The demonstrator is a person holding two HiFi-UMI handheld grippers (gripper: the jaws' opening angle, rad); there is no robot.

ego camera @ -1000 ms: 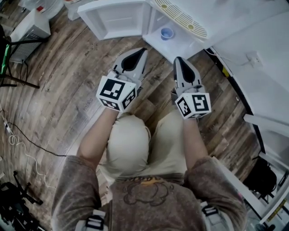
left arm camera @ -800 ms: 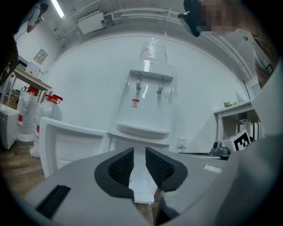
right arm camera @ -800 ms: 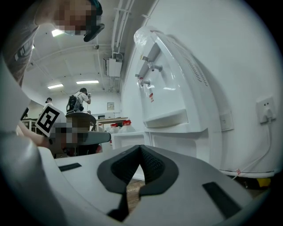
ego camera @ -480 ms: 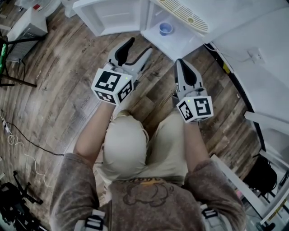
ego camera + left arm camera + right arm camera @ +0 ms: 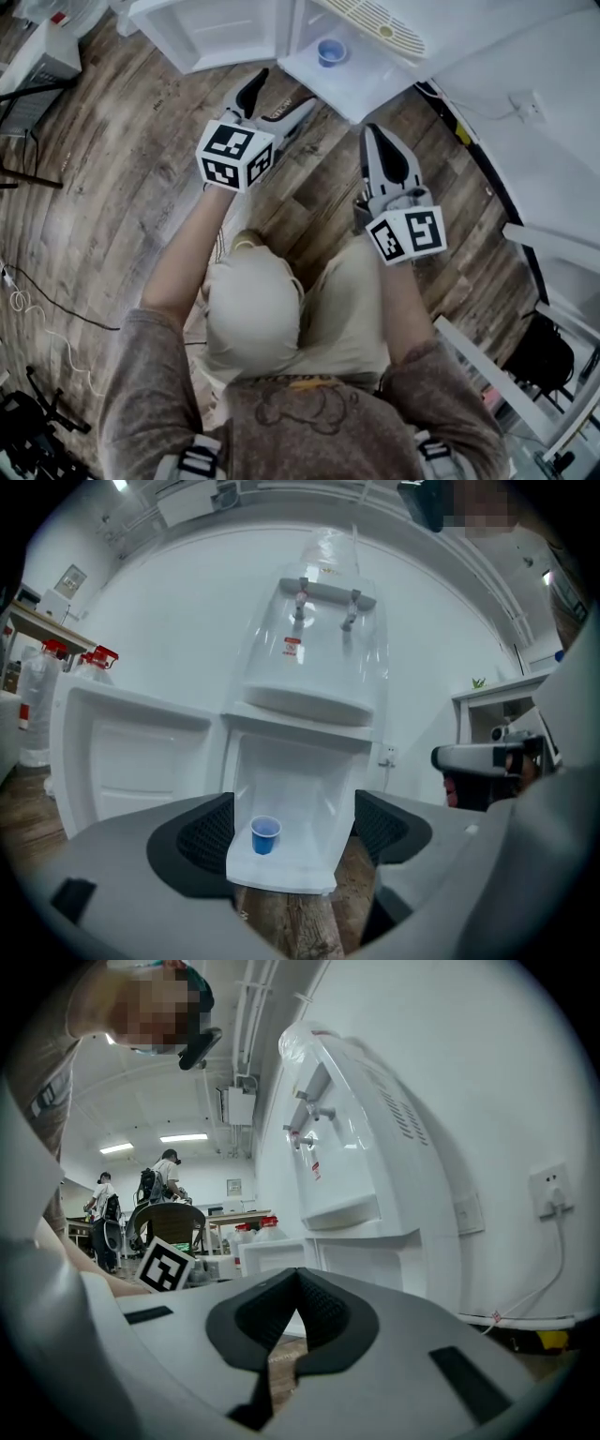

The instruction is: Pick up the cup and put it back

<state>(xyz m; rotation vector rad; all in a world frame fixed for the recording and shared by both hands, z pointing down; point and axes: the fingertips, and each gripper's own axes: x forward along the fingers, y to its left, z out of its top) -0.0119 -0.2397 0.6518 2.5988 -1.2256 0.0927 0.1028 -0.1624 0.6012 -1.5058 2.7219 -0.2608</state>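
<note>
Now that your left gripper (image 5: 281,89) has just spread its jaws wide, with nothing between them, and edged toward the water dispenser's open cabinet (image 5: 375,82), the blue cup (image 5: 330,52) stands inside, not yet grasped; your right gripper (image 5: 375,133) waits nearby, jaws closed and empty.

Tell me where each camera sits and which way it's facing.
Head view: on the person's head, looking steeply down at knees, arms, left gripper, right gripper.
Left gripper view: on that gripper, facing the water dispenser; jaws, just opened, frame the distant cup, holding nothing.
Right gripper view: along its shut jaws, past the dispenser's side.
Shared: the cup, in head and left gripper views.
</note>
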